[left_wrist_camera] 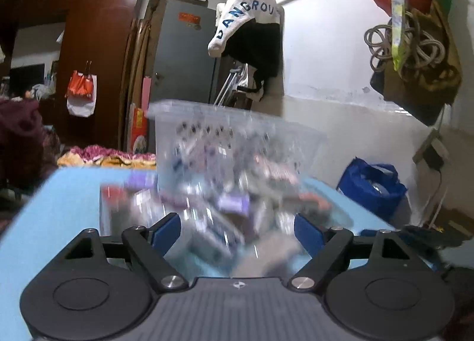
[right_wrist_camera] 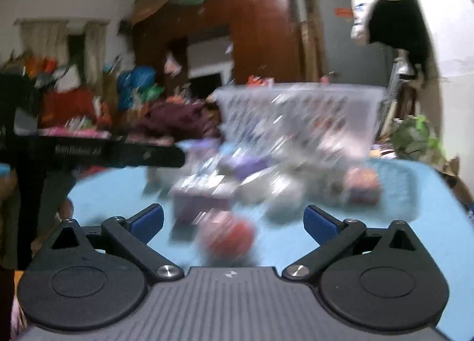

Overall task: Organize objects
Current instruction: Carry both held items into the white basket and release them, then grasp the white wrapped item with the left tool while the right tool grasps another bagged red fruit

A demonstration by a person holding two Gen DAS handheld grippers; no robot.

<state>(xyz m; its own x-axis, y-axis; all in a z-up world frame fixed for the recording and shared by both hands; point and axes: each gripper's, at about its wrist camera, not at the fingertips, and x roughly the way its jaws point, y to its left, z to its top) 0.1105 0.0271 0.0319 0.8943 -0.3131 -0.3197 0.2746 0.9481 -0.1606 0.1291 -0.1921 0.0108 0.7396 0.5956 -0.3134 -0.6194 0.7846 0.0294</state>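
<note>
While the clear basket stands on the blue table, left claw and right claw gape, gripping nothing.

Right claw jaws wide apart, nothing between the pads. Blurred reddish round object sits on the blue surface just ahead of it. Beyond that, a pile of small packets, blurred. Clear perforated basket at the far side. Left claw's black body at left.
</note>
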